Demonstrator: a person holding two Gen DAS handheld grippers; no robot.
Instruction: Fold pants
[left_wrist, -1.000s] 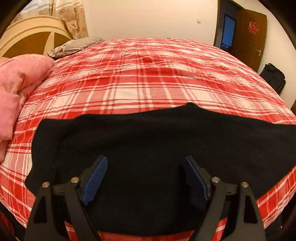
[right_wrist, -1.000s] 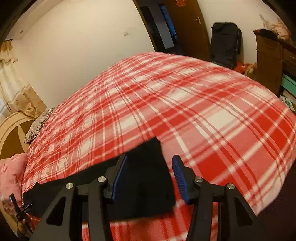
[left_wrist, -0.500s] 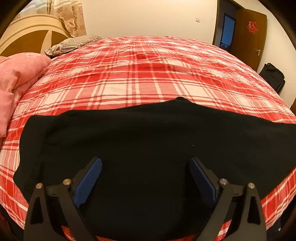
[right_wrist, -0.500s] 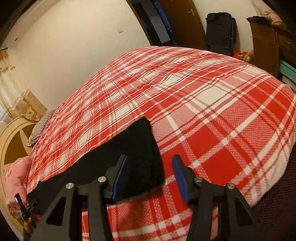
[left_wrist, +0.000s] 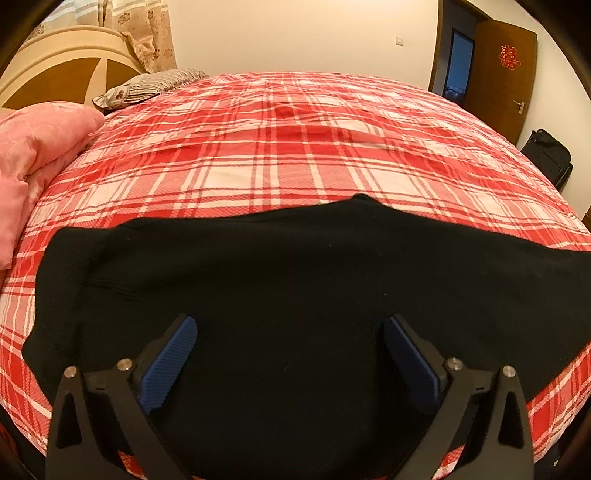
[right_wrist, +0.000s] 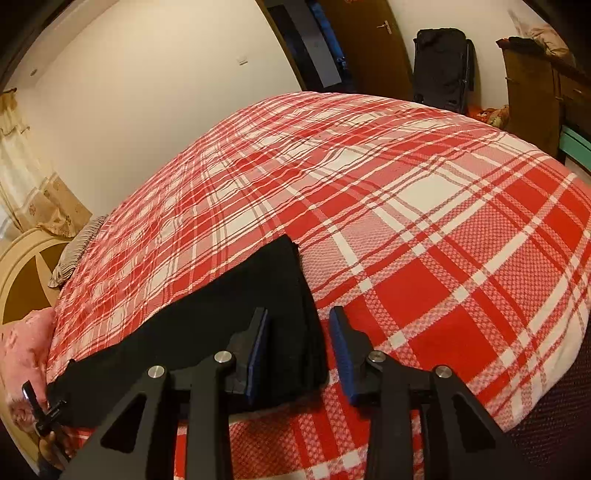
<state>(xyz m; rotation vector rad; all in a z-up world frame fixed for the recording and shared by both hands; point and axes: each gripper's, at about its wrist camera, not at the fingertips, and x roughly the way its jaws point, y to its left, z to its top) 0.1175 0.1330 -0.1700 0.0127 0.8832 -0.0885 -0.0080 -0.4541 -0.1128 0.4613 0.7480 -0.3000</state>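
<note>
Lying flat across the near edge of the bed, one pair of black knit pants (left_wrist: 295, 295) stretches sideways, its far end (right_wrist: 258, 295) reaching out under my right gripper. The pants rest on a red-and-white plaid bedspread (left_wrist: 295, 147) that covers the whole mattress. At the head of the bed sit one pink quilted bundle (left_wrist: 37, 147), one striped grey pillow (left_wrist: 147, 85) and a rounded tan and brown headboard (left_wrist: 55, 74), with a pale floral curtain (left_wrist: 140, 33) behind. Cream walls surround the bed; one brown wooden door (left_wrist: 506, 74) stands open beside a dark doorway, and one black suitcase (right_wrist: 441, 66) stands by a wooden cabinet (right_wrist: 532, 92).

My left gripper (left_wrist: 290, 363), black with blue ribbed pads, hovers over the middle of the pants with its jaws spread wide, gripping nothing. My right gripper (right_wrist: 299, 354) is also parted, more narrowly, straddling the end edge of the pants; I cannot tell whether its pads touch the cloth.
</note>
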